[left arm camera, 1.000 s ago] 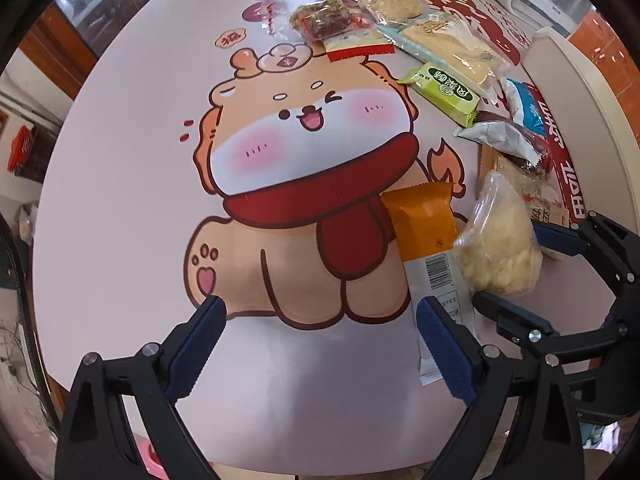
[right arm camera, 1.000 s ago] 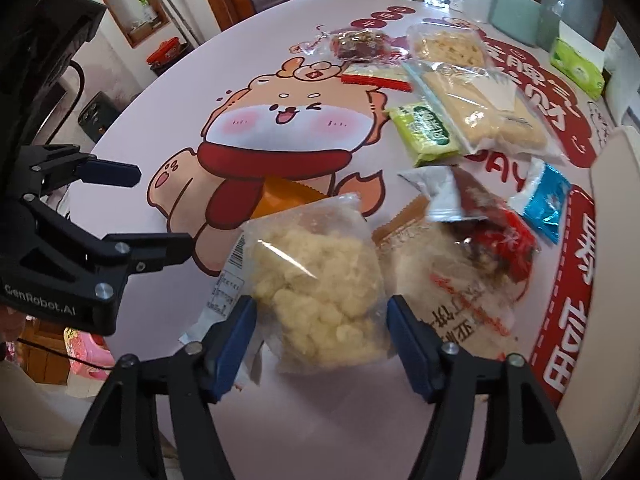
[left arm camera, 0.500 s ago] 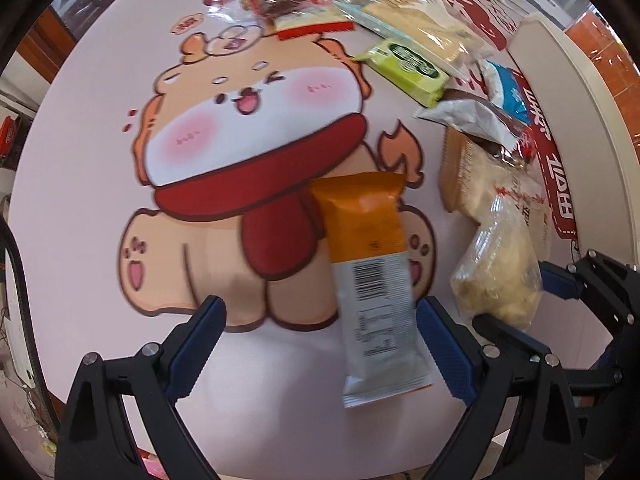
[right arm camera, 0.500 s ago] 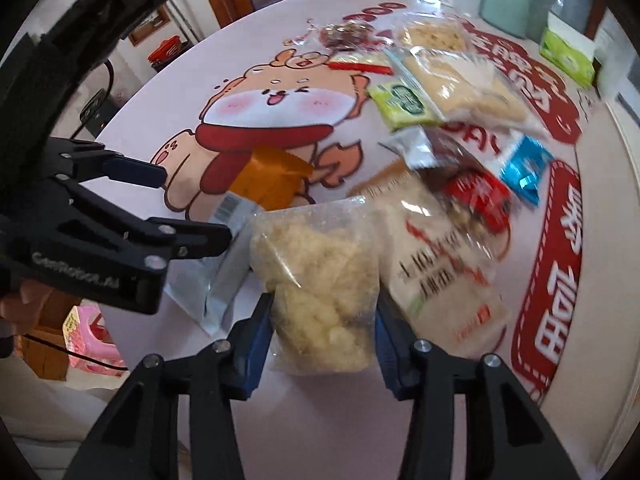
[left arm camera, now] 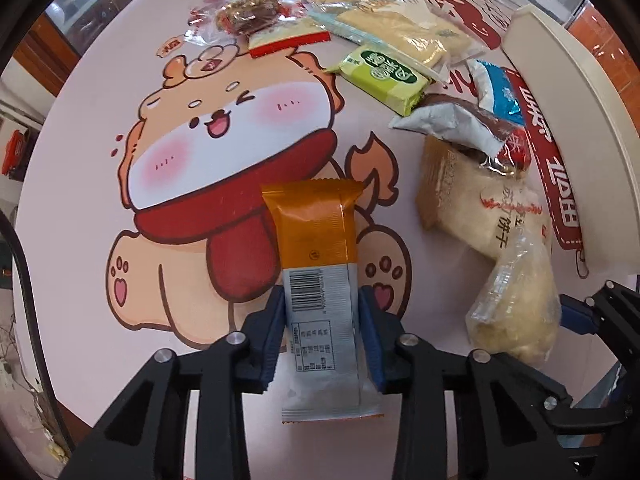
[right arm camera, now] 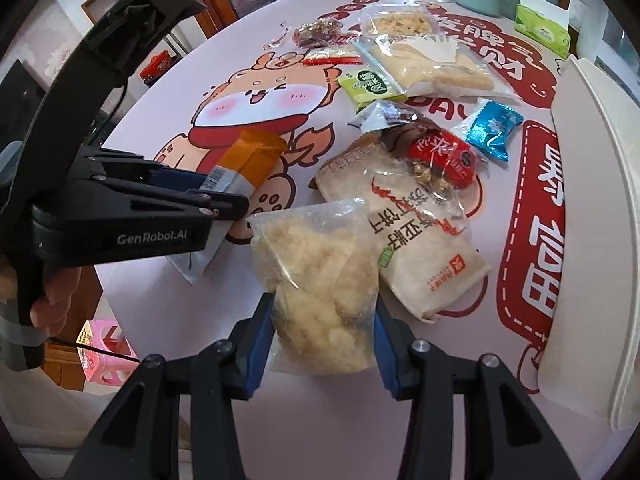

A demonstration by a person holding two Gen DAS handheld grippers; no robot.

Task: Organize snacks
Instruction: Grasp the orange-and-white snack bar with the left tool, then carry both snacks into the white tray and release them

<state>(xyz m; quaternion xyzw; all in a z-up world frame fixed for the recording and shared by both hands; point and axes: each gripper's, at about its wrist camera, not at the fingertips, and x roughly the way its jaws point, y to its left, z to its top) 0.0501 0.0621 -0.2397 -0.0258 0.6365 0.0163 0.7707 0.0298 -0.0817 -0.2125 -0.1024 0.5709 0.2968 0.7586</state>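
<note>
An orange and silver snack packet (left arm camera: 316,232) lies lengthwise on the cartoon-dog tablecloth. My left gripper (left arm camera: 321,300) is shut on its silver end, with both blue pads pressed against its sides. In the right wrist view the same packet (right arm camera: 256,156) sticks out past the left gripper's fingers (right arm camera: 224,200). A clear bag of pale crumbly snack (right arm camera: 316,264) sits squeezed between the pads of my right gripper (right arm camera: 323,308), near the table's front edge. The left wrist view shows this bag (left arm camera: 516,304) at lower right, beside a blue pad (left arm camera: 572,316).
A white biscuit bag (right arm camera: 424,256), a red packet (right arm camera: 440,156), a blue packet (right arm camera: 494,130), a green packet (right arm camera: 370,86) and a big clear bag of pale biscuits (right arm camera: 432,64) lie beyond. A white tray (right arm camera: 592,200) lines the right side. A pink stool (right arm camera: 100,352) stands below the table edge.
My left gripper moved over the orange packet and its jaws closed on the silver end. The right gripper's jaws narrowed onto the clear bag and shifted with it.
</note>
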